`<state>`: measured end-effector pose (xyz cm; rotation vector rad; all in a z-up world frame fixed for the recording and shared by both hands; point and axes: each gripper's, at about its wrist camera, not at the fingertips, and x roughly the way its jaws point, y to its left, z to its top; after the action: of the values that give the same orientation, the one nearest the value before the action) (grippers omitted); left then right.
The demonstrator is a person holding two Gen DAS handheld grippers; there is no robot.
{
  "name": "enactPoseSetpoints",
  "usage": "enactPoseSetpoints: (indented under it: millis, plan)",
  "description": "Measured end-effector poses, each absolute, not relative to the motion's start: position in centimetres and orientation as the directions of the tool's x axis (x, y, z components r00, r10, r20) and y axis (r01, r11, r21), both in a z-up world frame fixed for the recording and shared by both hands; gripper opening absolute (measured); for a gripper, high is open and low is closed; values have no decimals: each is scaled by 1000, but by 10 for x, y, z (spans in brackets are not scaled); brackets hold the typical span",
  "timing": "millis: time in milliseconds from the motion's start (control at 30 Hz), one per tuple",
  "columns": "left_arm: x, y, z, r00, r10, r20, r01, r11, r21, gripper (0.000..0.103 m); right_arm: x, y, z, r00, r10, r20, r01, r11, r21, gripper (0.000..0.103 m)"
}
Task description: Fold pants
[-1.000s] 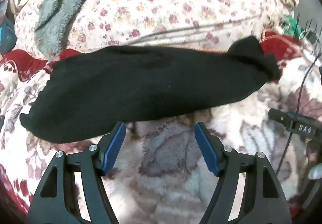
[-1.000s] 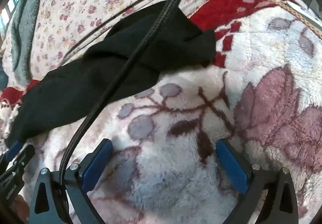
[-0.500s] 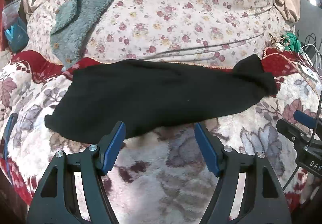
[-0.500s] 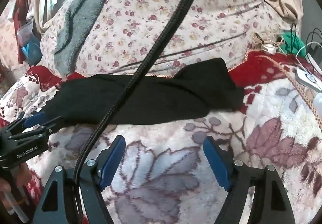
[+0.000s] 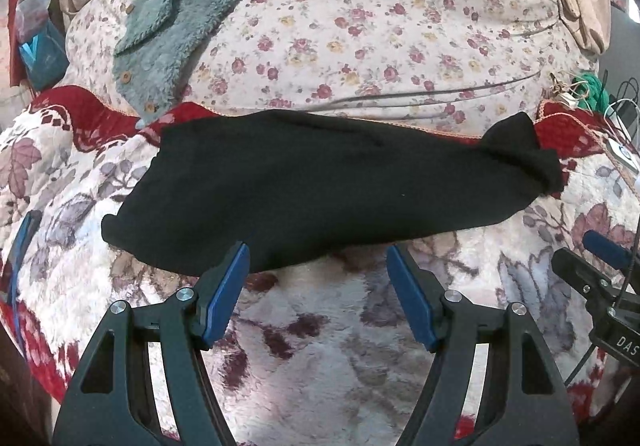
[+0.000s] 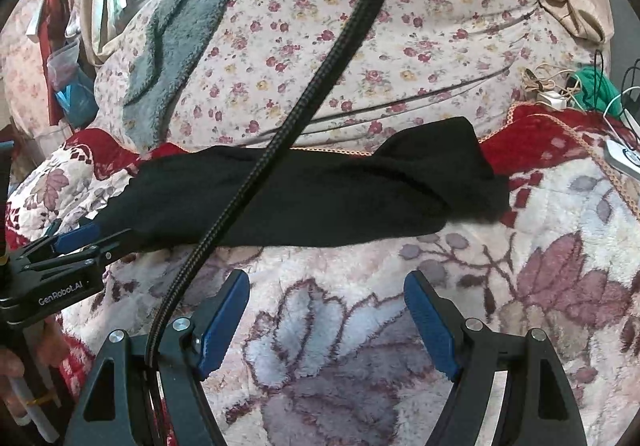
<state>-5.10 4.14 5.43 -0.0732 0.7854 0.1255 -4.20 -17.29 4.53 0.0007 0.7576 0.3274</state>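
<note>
**Inspector:** Item located. The black pants (image 5: 320, 185) lie in one long narrow band running left to right across the plush floral blanket (image 5: 320, 346) on the bed, at its far edge where the red border meets the flowered quilt (image 5: 380, 25). The right end is bunched and twisted; the left end lies flatter.

**Assistant:** State of the tools?

**Inspector:** The left hand-held gripper (image 5: 318, 282) is spread wide and holds nothing; its fingers sit just at the near edge of the band. The right hand-held gripper (image 6: 326, 310) is likewise spread and empty, short of the cloth, with a braided cable (image 6: 320, 73) crossing its view. Neither touches the pants, so far as I can tell.

**Assistant:** Handling assessment?

**Inspector:** Judged soft, light and limp — a knit that will sag and drape the moment it lifts, not slippery, not fragile. The plush blanket is likely to drag at it.

**Assistant:** Recommended hold?

**Inspector:** Pinch both layers at an end — the flat left end for the left tool, the bunched right end for the right after smoothing it. A hold mid-span would likely let the ends droop and spoil the fold.
</note>
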Motion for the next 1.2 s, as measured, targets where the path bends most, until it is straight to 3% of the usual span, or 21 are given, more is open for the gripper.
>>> enactPoseSetpoints:
  millis: [700,900,1200]
  plan:
    - [-44,55,48,680,99,-726,-169,985,-23,72,-30,-170,32,642,277,-715,-279,953,118,79]
    - [-50,90,44,637,70,-767,-219,971,-94,72,-25,-176,30,640,273,-718,-274,954,118,79]
    - [-62,157,21,592,-32,-806,-363,882,-301,72,1,-212,15,613,304,-730,-195,953,233,79]
